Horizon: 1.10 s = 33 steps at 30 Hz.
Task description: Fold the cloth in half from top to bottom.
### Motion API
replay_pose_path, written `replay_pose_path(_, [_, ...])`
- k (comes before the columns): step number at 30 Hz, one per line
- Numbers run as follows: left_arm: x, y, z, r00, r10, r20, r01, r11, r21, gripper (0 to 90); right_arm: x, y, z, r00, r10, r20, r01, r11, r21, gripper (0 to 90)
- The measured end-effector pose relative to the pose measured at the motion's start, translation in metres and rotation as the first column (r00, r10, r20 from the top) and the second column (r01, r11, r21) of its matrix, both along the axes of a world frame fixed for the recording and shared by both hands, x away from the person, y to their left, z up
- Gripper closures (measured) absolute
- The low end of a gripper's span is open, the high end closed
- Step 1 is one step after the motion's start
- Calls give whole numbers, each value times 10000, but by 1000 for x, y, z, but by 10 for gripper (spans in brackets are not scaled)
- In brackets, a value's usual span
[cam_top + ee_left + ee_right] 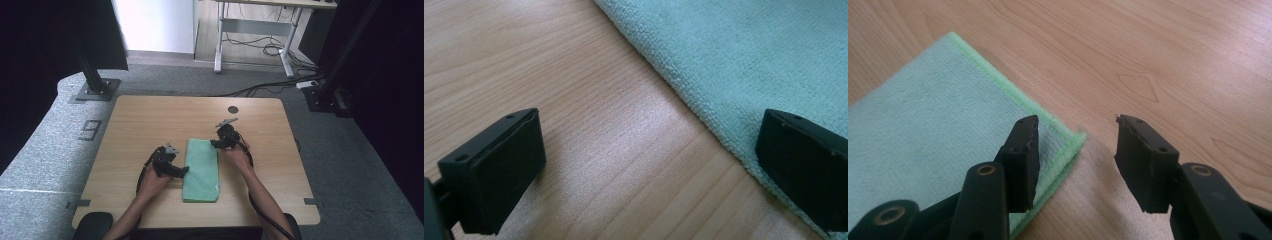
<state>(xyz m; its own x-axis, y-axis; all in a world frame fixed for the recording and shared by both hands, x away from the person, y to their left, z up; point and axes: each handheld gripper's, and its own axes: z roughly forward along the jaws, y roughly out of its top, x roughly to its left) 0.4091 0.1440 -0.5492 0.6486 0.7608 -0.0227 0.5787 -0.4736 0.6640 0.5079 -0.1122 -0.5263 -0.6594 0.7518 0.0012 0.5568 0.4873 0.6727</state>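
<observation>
While one folded green cloth (201, 170) lies flat in the middle of the worktop (150, 115), two claws work its edges. The left claw (649, 165) straddles the near long edge, jaws wide apart. The right claw (1075, 150) brackets a far corner, jaws apart, nothing pinched yet. Next, probably, each must lower and pinch.

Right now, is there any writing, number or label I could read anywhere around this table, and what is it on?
"9": a large grey numeral marked on the grey carpet floor, left of the light wooden table.
The folded mint-green terry cloth: a small pale tag at its near right corner, too small to read.
The black two-jaw grippers: no lettering visible.
</observation>
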Motion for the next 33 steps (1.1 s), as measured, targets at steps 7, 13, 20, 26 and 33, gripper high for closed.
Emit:
replay_pose_path(7, [0,0,0,10000,-6,-5,6,10000,13,0,4,2,-10,9991,357,-227,-357,9994,27,612])
replay_pose_path(13, [0,0,1,9999,-140,72,140,9999,-3,12,2,1,-11,9954,617,-732,-565,9959,709,841])
replay_pose_path(20, [1,-7,1,9994,-245,257,243,9997,86,15,3,2,-10,9953,545,-801,-494,9967,644,860])
replay_pose_path(26, [0,-6,1,10000,-43,20,43,10000,51,24,-4,7,-5,9975,645,-302,-647,9979,-76,863])
replay_pose_path(33, [-1,-6,0,10000,61,68,-60,10000,-24,24,-17,7,19,9947,1004,209,-1005,9949,59,865])
